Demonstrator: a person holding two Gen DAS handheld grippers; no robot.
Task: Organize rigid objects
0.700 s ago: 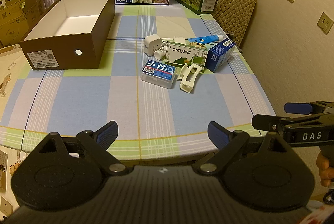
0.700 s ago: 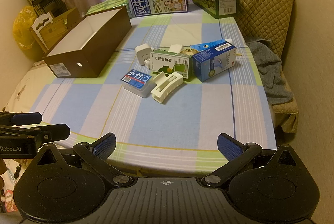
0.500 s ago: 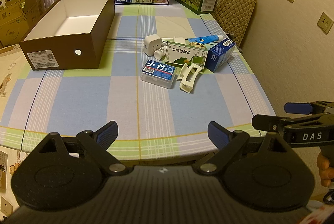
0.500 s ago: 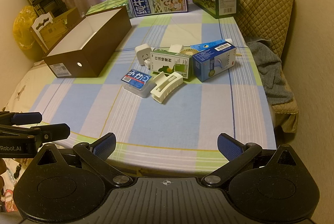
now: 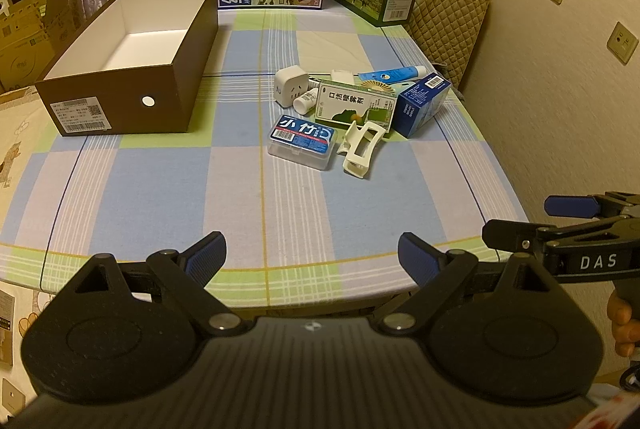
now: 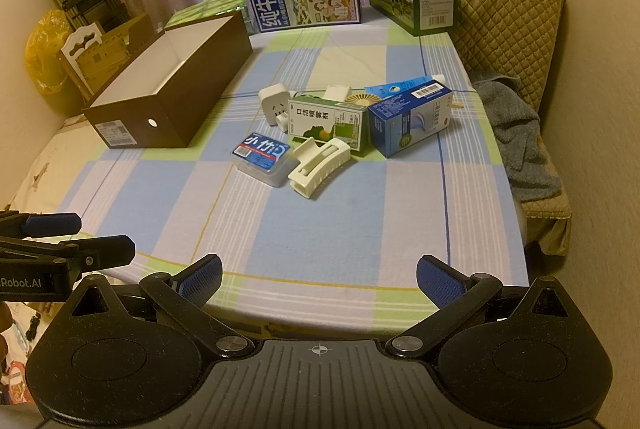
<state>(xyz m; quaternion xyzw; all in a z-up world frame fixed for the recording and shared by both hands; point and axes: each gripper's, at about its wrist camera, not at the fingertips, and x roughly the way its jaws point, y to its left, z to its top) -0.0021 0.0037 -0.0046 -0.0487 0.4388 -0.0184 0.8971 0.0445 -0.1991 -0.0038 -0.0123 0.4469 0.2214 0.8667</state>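
We held both the left gripper (image 5: 311, 256) and the right gripper (image 6: 319, 276) wide open, far from the hard, light hair clip (image 6: 319, 165) by the brown box (image 5: 120, 69), best pinched across its middle.

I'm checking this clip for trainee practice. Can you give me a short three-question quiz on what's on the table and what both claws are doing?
1. True or false: the brown box already holds some of the items.
2. Which thing lies nearest the table's front edge? A) white plug adapter B) cream hair clip C) blue carton
3. Fill in: the left claw and the right claw are both ____ and hold nothing.

Key:
1. False; its white inside is bare.
2. B
3. open
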